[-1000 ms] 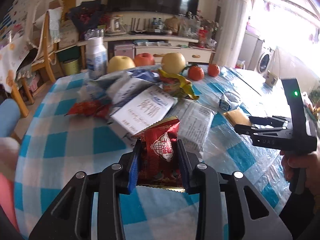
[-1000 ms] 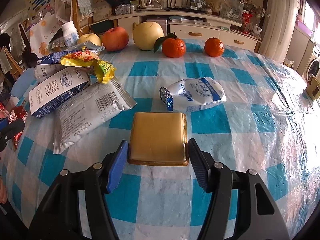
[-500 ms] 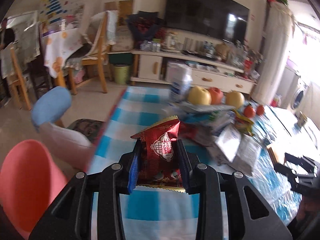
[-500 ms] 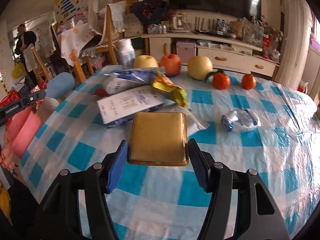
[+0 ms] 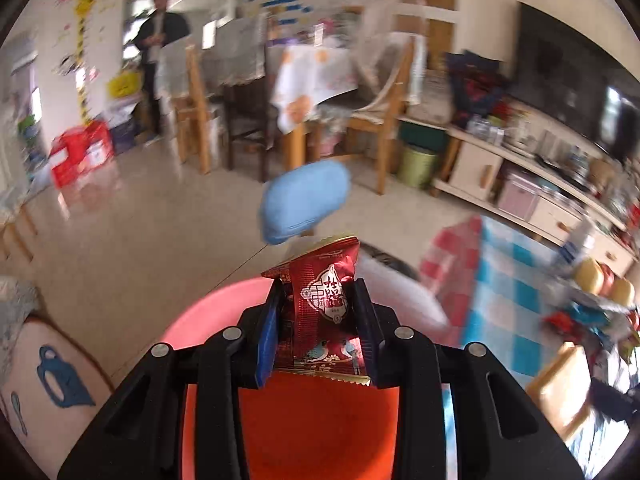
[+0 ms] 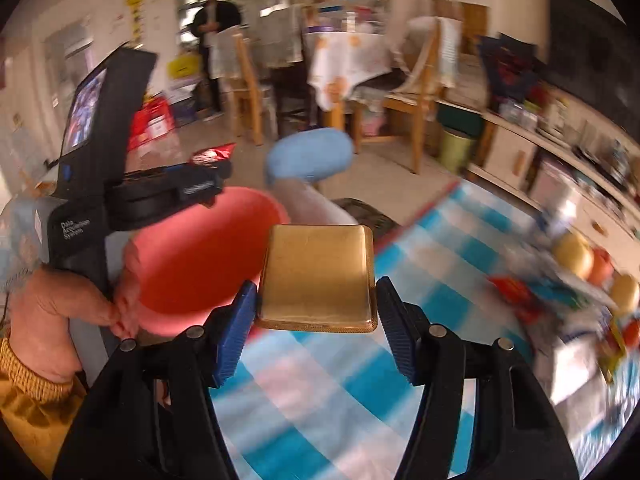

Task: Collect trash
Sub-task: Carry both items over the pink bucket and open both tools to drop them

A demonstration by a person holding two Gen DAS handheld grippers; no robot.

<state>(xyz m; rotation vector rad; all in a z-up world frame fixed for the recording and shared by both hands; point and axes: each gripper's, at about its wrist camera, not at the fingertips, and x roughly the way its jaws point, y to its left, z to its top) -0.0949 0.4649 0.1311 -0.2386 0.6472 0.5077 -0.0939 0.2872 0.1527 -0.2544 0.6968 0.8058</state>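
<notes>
L gripper (image 5: 318, 316): jaws clamped on red wrapper (image 5: 320, 312), held upright between the pads, top corner sticking out above the tips. Sits over the pink bin (image 5: 208, 312); red-orange inside shows directly below the jaws. Wrapper is not in the bin yet.

R gripper (image 6: 316, 320): jaws closed on gold packet (image 6: 318, 276), gripped at its lower side edges, most of it standing out ahead of the fingers. In the R view it hangs over the edge of the checked table (image 6: 420, 280), beside the bin rim, not over the opening.

Rest of the trash pile (image 6: 560, 292) lies on the table by the fruit; blurred, can't sort items.

Risks (judgement):
- R lets go too soon → packet lands on table edge or floor, since it's short of the opening.
- Gold packet held only by its edges; looks stiff and slick → could pivot or slip out w/ a fast swing.
- Both grippers heading for one bin: L hand (image 6: 52, 320) and its body sit close at the near rim → R may hit L.
- Red wrapper light, crinkly → may stick to a pad on opening, or drift past the rim.
- Bin looks light; a knock may tip it.
</notes>
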